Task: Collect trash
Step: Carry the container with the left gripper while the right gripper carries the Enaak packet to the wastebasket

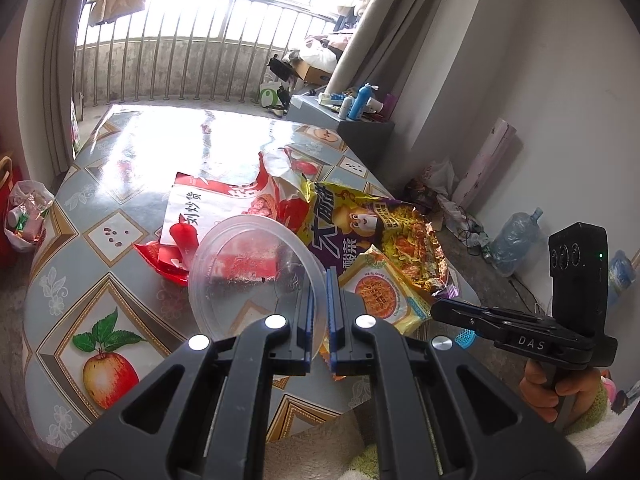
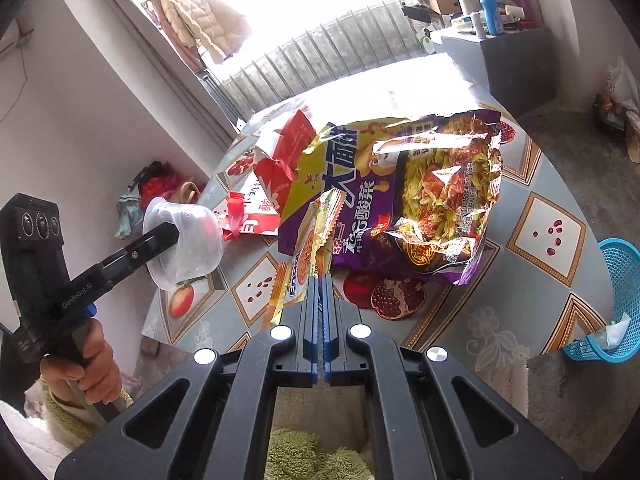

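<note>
while left hand-held gripper (image 1: pixel 319 280) clamps clear plastic bowl (image 1: pixel 248 272) rim, right hand-held gripper (image 2: pixel 320 284) pinches yellow wrapper (image 2: pixel 316 248)

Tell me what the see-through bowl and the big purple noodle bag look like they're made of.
Bowl: likely thin clear plastic with a slightly cloudy finish; the table pattern shows through its wall. Noodle bag: probably glossy printed plastic film; it crinkles and throws sharp highlights.

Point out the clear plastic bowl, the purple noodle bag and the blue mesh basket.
clear plastic bowl (image 1: pixel 240 276), left wrist view, on its see-through inner wall.
purple noodle bag (image 2: pixel 440 184), right wrist view, on the printed noodle picture.
blue mesh basket (image 2: pixel 624 280), right wrist view, on its mesh side wall.
</note>
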{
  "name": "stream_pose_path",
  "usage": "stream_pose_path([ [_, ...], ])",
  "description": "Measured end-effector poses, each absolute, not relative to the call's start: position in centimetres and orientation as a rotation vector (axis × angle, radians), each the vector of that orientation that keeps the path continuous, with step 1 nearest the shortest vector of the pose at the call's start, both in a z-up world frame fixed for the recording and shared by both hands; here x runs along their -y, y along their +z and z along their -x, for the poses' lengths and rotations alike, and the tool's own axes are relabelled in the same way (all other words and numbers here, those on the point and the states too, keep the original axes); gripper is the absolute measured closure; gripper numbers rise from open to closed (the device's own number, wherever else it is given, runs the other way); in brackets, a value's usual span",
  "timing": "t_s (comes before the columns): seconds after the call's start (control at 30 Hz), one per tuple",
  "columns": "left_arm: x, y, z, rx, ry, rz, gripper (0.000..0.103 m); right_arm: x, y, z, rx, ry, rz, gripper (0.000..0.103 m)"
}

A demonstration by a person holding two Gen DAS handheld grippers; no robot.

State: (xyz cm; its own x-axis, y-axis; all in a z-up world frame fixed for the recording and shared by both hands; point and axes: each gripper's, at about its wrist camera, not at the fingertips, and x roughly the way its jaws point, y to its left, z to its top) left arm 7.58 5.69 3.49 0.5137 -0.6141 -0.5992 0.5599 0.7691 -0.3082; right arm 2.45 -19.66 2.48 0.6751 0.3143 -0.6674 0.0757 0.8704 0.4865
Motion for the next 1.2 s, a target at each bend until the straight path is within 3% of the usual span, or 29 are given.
stream_pose_path([
  [0.6, 0.3, 8.6, -6.0, -0.669, -0.866, 0.014, 0.099, 23.9, 7.0, 0.9, -0.625, 0.09, -0.538, 0.101],
  [0.93, 10.5, 11.5, -4.8, -0.619, -1.077, -0.089, 0.099, 31.7, 8.9, 6.5, -0.46, -0.092, -0.615, 0.101],
  [1.2, 21.8, 10.8, -2.0, -0.669, -1.266, -0.187, 0.099, 38.9, 7.2, 12.4, -0.394, -0.308, -0.698, 0.101],
])
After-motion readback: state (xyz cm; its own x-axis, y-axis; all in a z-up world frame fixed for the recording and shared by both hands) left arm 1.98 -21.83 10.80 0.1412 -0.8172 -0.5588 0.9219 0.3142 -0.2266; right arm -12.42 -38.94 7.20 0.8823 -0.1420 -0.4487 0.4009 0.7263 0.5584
